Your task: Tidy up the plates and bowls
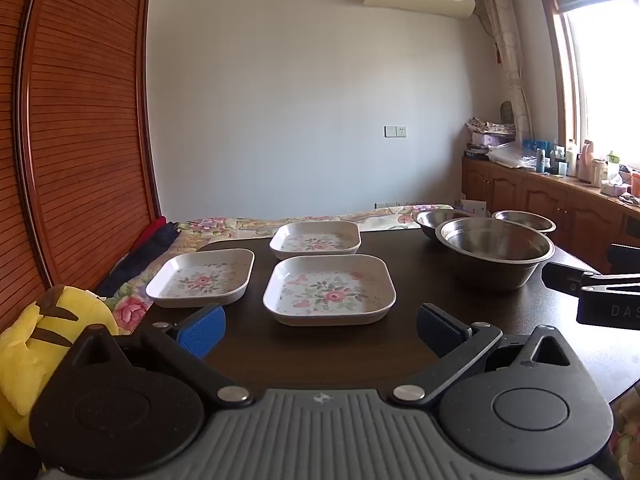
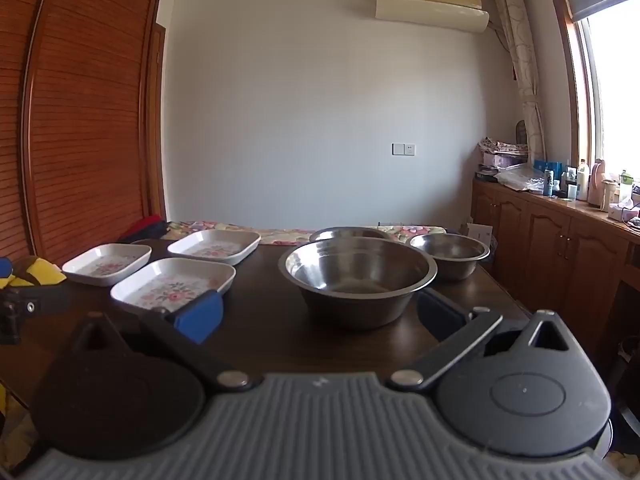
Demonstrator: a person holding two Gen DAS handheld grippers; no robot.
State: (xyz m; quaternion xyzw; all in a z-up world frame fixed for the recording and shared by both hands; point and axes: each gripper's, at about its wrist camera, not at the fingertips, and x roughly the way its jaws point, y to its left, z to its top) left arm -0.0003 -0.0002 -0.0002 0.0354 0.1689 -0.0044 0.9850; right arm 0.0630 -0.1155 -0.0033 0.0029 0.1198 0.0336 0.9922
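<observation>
On table (image 1: 320, 360): three plates (image 1: 329, 290), seemingly three bowls (image 1: 496, 250).

Two black hand-held gripper frames: left hand-held gripper (image 1: 320, 330), right hand-held gripper (image 2: 320, 316). Blue ribbed pads (image 1: 202, 330) on the fingers, silver pivot screws, round black discs either side, grey ridged base plate with a small logo.

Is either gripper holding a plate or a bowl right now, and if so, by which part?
Nothing is held. The left gripper and right gripper are both open and empty.
</observation>
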